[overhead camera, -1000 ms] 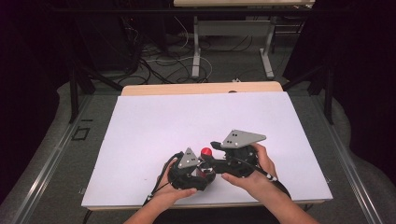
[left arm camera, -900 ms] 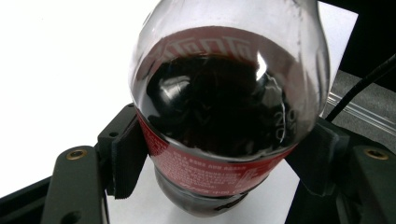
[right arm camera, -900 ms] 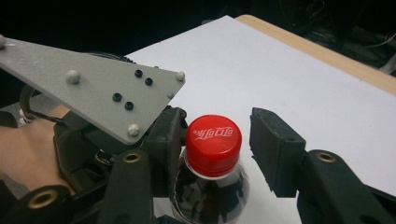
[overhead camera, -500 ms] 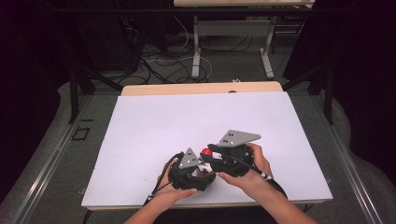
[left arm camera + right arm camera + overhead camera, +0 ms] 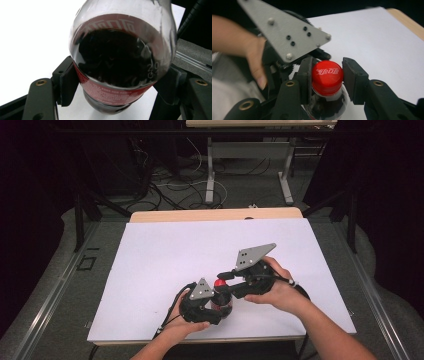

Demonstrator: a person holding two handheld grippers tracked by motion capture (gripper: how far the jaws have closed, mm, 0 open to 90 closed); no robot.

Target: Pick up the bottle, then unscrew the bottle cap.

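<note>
A small cola bottle (image 5: pixel 120 50) with dark drink and a red label stands near the table's front edge. My left gripper (image 5: pixel 117 85) is shut on its body, with one pad on each side of the label. Its red cap (image 5: pixel 327 75) sits between the pads of my right gripper (image 5: pixel 327 80), which is shut on the cap. In the high view the left gripper (image 5: pixel 215 305) grips from the near side, the right gripper (image 5: pixel 226 279) reaches in from the right, and the cap (image 5: pixel 219 283) shows between them.
A white sheet (image 5: pixel 200 250) covers the table, with a strip of wooden edge (image 5: pixel 215 215) at the far side. Beyond it lie cables and the metal legs of another table (image 5: pixel 210 170). The left gripper's grey plate (image 5: pixel 287 32) is close above the cap.
My right hand and its gripper have shifted a little away from the near edge while staying at the cap. The left gripper and the bottle have not moved.
</note>
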